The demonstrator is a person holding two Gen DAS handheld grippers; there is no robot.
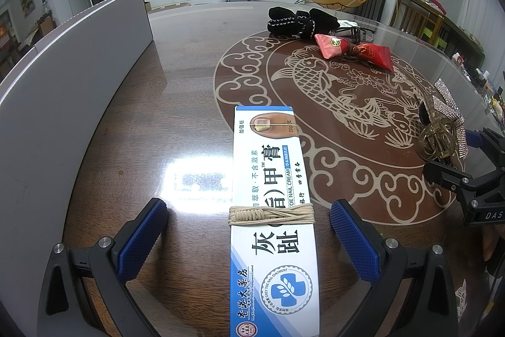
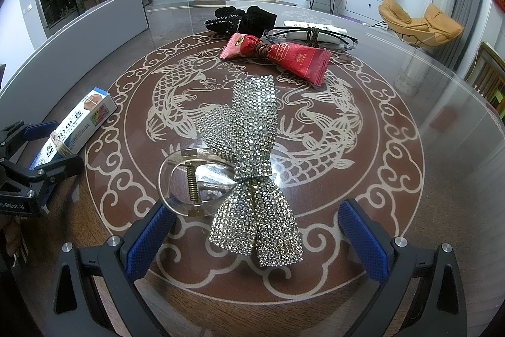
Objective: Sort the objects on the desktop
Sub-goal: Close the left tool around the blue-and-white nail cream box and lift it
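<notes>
A white and blue ointment box (image 1: 271, 210) with a beige cord wound round it lies on the table between the open fingers of my left gripper (image 1: 247, 234); the pads stand clear of its sides. It also shows in the right wrist view (image 2: 79, 123). A rhinestone bow hair clip (image 2: 249, 166) with a clear claw lies between the open fingers of my right gripper (image 2: 255, 239), not touched. In the left wrist view the clip (image 1: 442, 128) sits at the right edge, by the right gripper (image 1: 467, 176).
A red snack packet (image 2: 277, 56) tied with cord, a black hair bow (image 2: 243, 18), glasses (image 2: 315, 33) and a white tube (image 2: 312, 29) lie at the far side of the glass-topped table (image 2: 410, 147). A grey panel (image 1: 63, 90) stands along the left edge.
</notes>
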